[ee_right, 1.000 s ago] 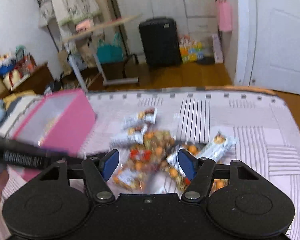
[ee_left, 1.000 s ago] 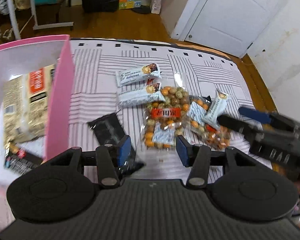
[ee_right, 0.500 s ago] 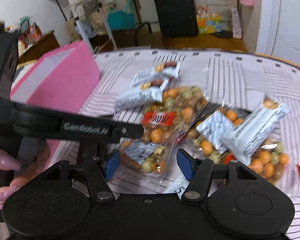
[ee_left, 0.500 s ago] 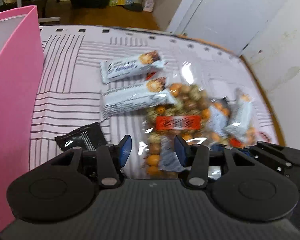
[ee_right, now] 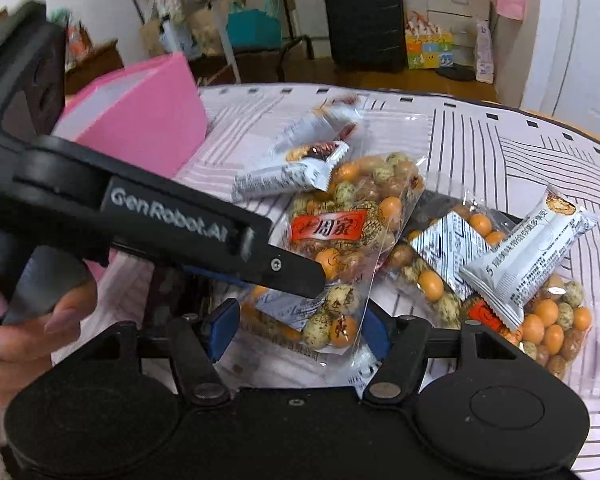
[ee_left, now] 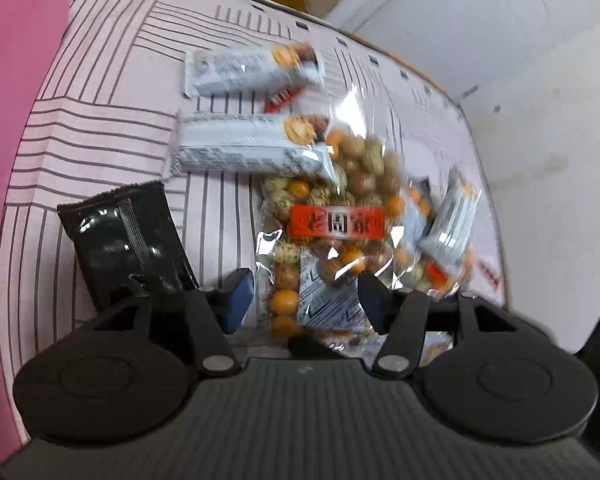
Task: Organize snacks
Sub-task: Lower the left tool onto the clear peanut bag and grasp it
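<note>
Clear peanut bag (ee_left: 332, 236) lies on the striped bed cover (ee_left: 100, 128); left gripper (ee_left: 306, 300) and right gripper (ee_right: 296, 330), both released, straddle its near end.

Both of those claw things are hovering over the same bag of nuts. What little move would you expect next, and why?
Probably the left gripper closes its fingers on the near end of the clear nut bag. That end already sits between the open blue pads, and the pink box stands beside it to receive the bag. The right gripper is open around the same bag, so it should likely wait.
</note>
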Demonstrator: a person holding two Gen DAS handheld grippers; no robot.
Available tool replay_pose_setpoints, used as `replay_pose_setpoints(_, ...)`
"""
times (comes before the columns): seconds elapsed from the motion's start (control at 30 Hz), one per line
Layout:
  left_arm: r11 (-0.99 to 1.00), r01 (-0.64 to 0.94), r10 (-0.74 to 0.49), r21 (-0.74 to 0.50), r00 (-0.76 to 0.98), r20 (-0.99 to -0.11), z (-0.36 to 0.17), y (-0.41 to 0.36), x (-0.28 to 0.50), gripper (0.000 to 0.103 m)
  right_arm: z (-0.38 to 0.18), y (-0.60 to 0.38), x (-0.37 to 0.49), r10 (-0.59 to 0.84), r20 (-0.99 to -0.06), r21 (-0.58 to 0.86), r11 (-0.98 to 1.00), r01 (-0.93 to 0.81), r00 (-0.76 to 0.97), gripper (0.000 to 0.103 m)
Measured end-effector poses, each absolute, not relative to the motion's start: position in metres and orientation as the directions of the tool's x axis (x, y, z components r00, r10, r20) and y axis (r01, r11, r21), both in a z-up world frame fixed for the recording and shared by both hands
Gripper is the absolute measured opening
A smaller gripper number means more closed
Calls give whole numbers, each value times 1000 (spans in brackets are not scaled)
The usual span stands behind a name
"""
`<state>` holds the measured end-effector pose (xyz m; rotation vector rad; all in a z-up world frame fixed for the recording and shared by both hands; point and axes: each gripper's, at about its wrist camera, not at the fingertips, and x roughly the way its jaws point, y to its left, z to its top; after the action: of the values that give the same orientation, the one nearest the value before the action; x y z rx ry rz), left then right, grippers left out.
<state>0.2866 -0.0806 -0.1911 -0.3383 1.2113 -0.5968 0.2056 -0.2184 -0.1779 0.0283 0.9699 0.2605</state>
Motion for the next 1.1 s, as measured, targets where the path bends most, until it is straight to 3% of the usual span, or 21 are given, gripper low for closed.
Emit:
replay_pose_setpoints(0.23, 765, 260, -632, -589, 127, -765, -189, -84, 271, 55, -165, -225, 187, 207, -851, 103, 967, -233, 483, 67)
replay_pose_setpoints(0.33, 772, 270, -623, -576, 136, -771, -189, -93, 268, 55, -165, -224, 189, 166, -852, 70, 976, -206, 496, 85)
replay_pose_setpoints(0.53, 788, 207, -614, -580, 195, -765, -196, -91, 263, 57, -184, -205, 199, 115, -843, -9, 974, -227, 526, 95)
replay_pose_setpoints(1.1, 794, 326, -592, -513, 222, -775, -186, -97, 250, 54, -188, -199, 194, 98, -820, -22, 979, -202, 564, 81)
